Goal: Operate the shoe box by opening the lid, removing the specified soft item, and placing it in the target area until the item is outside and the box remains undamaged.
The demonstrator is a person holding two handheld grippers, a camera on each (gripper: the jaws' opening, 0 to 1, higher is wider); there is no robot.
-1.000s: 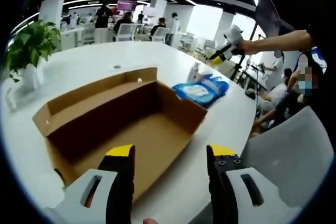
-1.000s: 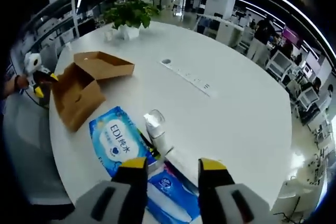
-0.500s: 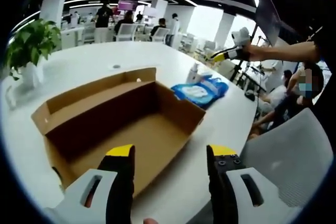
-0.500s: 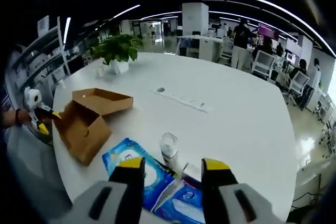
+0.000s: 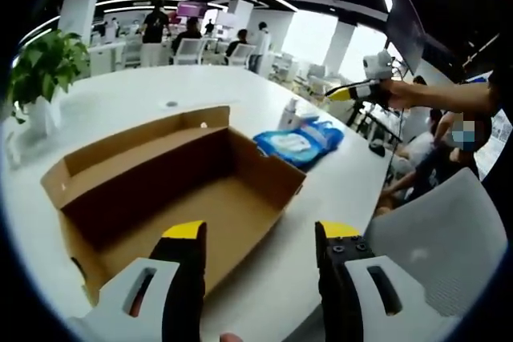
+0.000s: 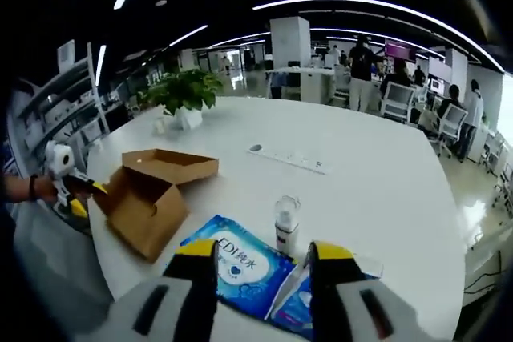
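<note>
In the left gripper view, the left gripper [image 5: 258,250] hangs with its jaws wide and nothing between them, right over the near edge of the shoe box [image 5: 172,194], which sits open and looks bare inside, lid flap folded back on the far side. That cardboard is thin and light, so I'd guess it slides or creases if you push a wall. Past the box's far corner lies the blue wipes pack [image 5: 299,141], on the white bench [image 5: 120,102]; the right gripper [image 5: 361,90] is up in the air beyond it. In the right gripper view, the right gripper [image 6: 263,255] is also spread wide and empty, above the wipes pack [image 6: 240,266], with a small bottle [image 6: 286,226] just beside the pack. The pack looks soft and slick, so pinch a side seam. There's plenty of bare bench beyond the bottle; the box [image 6: 152,198] sits near the bench's edge.
</note>
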